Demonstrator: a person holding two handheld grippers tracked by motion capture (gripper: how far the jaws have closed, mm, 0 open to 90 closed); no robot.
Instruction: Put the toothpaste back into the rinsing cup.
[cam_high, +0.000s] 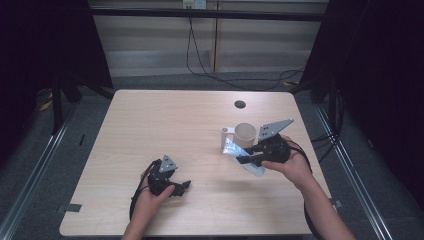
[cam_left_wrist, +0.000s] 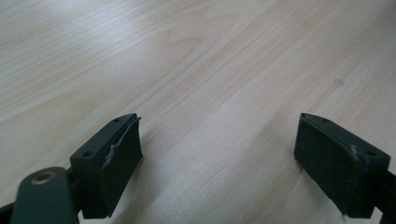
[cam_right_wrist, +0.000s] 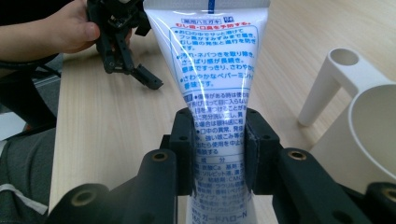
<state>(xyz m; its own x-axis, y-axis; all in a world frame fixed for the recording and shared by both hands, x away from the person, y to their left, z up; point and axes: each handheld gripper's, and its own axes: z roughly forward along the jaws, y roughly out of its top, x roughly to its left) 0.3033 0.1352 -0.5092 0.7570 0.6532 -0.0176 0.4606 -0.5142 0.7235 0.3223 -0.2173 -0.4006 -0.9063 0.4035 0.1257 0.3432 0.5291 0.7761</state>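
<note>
The right gripper (cam_right_wrist: 218, 149) clamps a white toothpaste tube (cam_right_wrist: 212, 60) printed with blue text, while the left gripper (cam_left_wrist: 219, 154) gapes, holding nothing.

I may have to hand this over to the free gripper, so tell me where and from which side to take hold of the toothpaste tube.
Grip the toothpaste tube across its flat faces, on the wide printed part beyond the right gripper, whose jaws already pinch the narrower part. Come in from the open table side, away from the white cup. The left gripper is open and could probably span it.
</note>
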